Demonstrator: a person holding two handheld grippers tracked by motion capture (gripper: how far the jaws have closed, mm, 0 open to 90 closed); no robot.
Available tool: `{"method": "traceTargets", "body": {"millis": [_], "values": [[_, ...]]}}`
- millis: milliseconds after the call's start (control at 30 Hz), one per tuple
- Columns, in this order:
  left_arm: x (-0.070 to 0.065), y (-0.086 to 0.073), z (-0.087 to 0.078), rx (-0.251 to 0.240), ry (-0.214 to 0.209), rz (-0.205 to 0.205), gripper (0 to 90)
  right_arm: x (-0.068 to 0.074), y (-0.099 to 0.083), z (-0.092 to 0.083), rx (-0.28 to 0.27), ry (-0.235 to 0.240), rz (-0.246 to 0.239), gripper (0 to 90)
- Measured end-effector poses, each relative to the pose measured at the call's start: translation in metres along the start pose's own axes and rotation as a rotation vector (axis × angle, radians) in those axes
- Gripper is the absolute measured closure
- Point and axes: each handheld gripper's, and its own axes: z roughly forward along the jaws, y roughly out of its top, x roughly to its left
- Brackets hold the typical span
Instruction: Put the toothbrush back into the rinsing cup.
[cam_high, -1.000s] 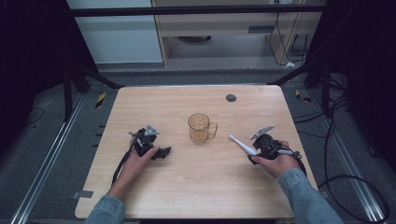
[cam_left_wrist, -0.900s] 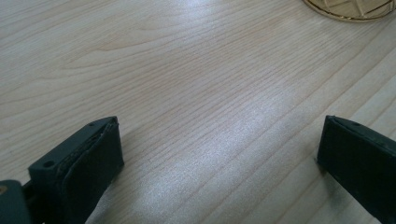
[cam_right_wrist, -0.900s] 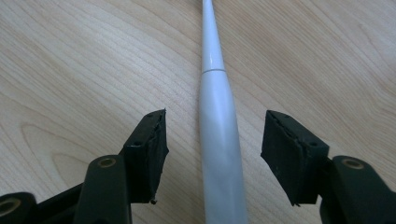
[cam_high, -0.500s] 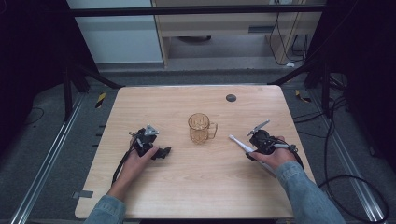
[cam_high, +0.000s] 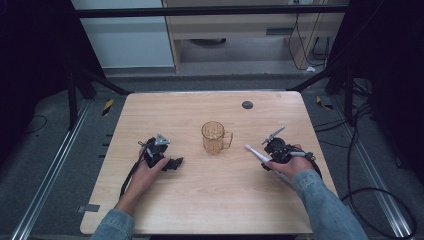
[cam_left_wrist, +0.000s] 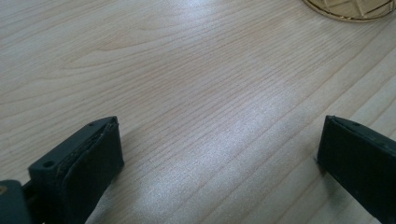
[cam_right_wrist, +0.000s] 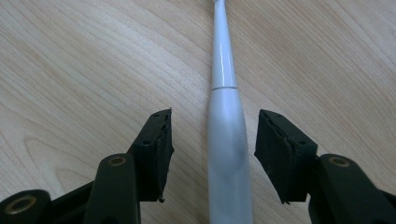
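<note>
The white toothbrush (cam_right_wrist: 227, 140) lies flat on the wooden table (cam_high: 210, 200), right of the middle, and its thick handle sits between the two black jaws of the right gripper (cam_right_wrist: 212, 156). Those jaws have just been closing in on it, yet a strip of bare wood shows on either side of the handle, wider on the left as the right gripper view has it; the pads do not press on it. From the high view the toothbrush (cam_high: 256, 153) runs from under the person's right hand (cam_high: 290, 167) toward the middle of the table, its slim end pointing up and left toward the cup. In the right gripper view its long axis goes straight away from the jaws, the handle narrowing past a seam into the thin neck; the head is cut off at the top edge.

The amber see-through cup (cam_high: 215, 137) stands upright near the table's centre, handle to its right, a short way from the toothbrush's tip and not touching it. Whether anything is inside I cannot tell.

On the other side of the cup, the left gripper (cam_high: 170, 162) rests low on the table in the left hand (cam_high: 145, 175). Its jaws stand wide apart over bare wood, with the cup's base (cam_left_wrist: 350, 9) just beyond them.
</note>
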Motion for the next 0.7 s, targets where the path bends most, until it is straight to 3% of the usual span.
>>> {"method": "traceTargets", "body": {"millis": [700], "values": [[0.0000, 0.0000, 0.0000, 0.000, 0.000, 0.000, 0.0, -0.0010, 0.0028, 0.0070, 0.039, 0.018, 0.003, 51.7]]}}
